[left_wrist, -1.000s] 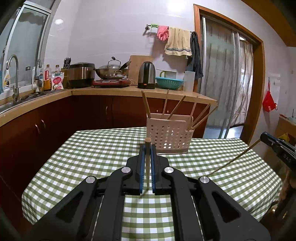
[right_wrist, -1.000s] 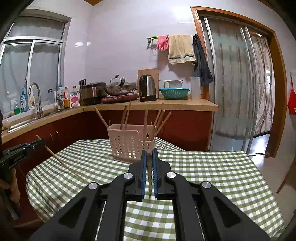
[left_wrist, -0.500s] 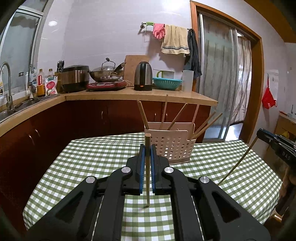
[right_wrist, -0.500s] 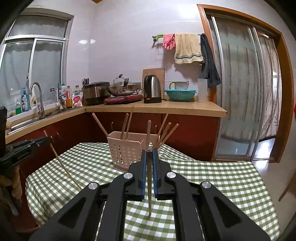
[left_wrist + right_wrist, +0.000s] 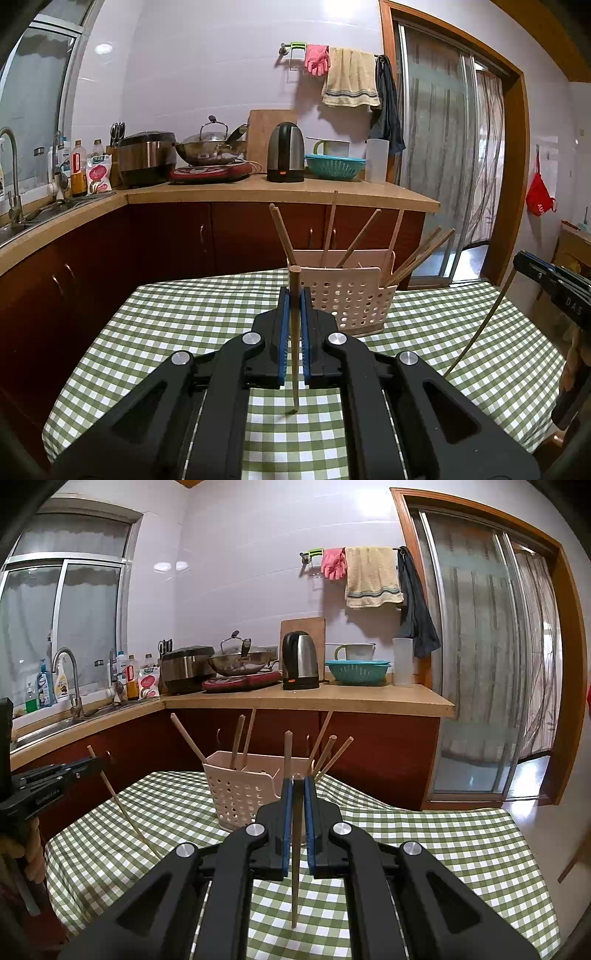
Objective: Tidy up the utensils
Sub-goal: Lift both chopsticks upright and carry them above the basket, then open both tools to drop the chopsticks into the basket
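Perforated cream utensil basket (image 5: 345, 299) stands on the checked worktop (image 5: 177, 317), toward its far edge. Inside: several wooden chopsticks (image 5: 356, 238), loose, leaning at different angles, tops fanning out above the rim. Exact count unclear.

Left claw (image 5: 294, 295) pressed together, pinching one chopstick (image 5: 294, 350) near-upright; lower tip just above the cloth, short of the basket.

Right claw (image 5: 297, 786) likewise pinching a second chopstick (image 5: 294, 878) upright, basket directly behind it.

Teal colander (image 5: 357, 671) on the back counter; contents not visible.
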### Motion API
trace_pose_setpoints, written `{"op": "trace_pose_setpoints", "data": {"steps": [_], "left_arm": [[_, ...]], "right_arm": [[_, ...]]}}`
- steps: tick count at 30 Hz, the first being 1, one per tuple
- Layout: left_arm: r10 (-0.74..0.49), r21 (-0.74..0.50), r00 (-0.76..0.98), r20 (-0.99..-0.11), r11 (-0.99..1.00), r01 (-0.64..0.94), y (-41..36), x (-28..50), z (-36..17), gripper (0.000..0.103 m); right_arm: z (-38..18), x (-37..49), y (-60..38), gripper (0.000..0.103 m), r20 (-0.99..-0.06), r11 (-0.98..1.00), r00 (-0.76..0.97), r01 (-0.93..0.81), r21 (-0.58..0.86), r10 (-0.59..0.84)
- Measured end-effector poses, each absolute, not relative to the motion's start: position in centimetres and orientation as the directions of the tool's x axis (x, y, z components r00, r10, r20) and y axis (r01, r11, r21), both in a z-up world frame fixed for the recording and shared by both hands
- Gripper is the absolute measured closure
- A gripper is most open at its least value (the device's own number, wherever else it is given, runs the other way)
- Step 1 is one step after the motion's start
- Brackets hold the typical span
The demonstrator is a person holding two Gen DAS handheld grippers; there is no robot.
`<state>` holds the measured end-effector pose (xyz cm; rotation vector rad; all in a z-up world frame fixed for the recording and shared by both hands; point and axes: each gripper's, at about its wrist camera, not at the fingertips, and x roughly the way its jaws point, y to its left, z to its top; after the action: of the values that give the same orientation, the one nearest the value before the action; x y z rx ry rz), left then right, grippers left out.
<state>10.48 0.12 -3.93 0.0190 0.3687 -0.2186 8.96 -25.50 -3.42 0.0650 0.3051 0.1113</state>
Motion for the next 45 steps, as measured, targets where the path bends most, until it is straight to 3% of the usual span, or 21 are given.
{"op": "trace_pose_setpoints", "data": {"steps": [11,20,29,35,45], "left_arm": [[-0.251,-0.041,0.911,-0.328,0.967,0.251,-0.2,11.2,-2.3,0.097],[-0.331,-0.085,0.925,-0.187,0.944,0.320,-0.5,13.0,4.2,0.097],[-0.313,-0.027,0.949,-0.045,0.950,0.312,-2.0,16.3,8.4,0.097],[-0.297,-0.009,0.954,-0.041,0.955,0.297,-2.7,19.4,8.1,0.097],[-0.299,-0.032,0.944,-0.142,0.954,0.297,-3.5,24.3,3.7,0.097]], "right_arm": [[-1.7,9.5,-25.5,0.096,-0.262,0.986,0.953,-0.127,0.106,0.151],[4.6,11.1,-25.1,0.096,-0.092,0.971,0.970,-0.214,0.108,0.224],[8.8,15.3,-24.4,0.096,0.056,0.969,0.971,-0.236,0.069,0.233],[7.9,19.8,-24.2,0.096,0.059,0.970,0.973,-0.229,0.088,0.224],[2.6,24.8,-24.1,0.096,-0.027,0.968,0.976,-0.212,0.136,0.217]]}}
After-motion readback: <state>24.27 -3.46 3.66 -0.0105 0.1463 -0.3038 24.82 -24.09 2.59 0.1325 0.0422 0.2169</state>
